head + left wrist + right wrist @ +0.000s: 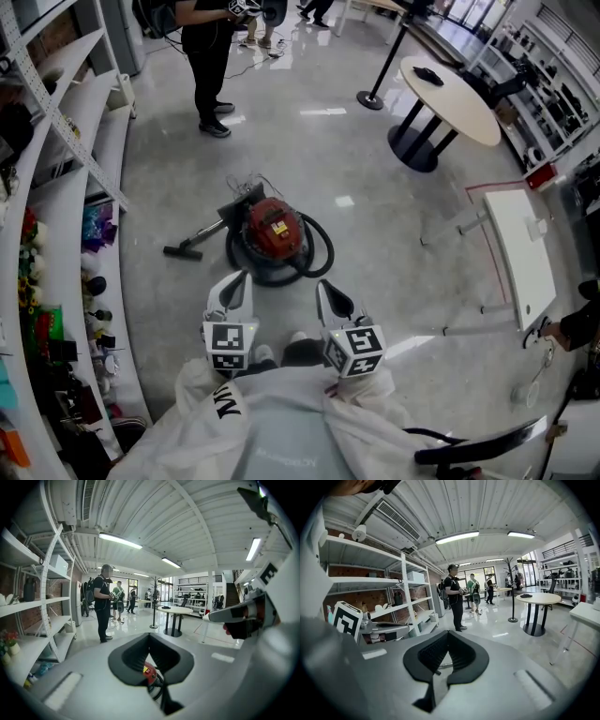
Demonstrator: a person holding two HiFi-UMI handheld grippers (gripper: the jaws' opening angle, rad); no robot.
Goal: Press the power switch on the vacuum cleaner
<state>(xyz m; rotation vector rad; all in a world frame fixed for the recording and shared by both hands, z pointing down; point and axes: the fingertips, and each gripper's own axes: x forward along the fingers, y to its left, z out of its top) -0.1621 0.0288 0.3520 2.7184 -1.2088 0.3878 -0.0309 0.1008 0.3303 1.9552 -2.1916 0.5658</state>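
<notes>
Both pairs of jaws are closed on nothing, and the round red canister vacuum cleaner (274,228) lies on the floor ahead, between the left gripper (234,289) and right gripper (334,300), seemingly nearer the left.

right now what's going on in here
A person stands over the red vacuum cleaner on the floor, with the left gripper and the right gripper held out toward it. Both sets of jaws are together and hold nothing. Neither touches the vacuum cleaner, so nothing is pressed yet.
</notes>
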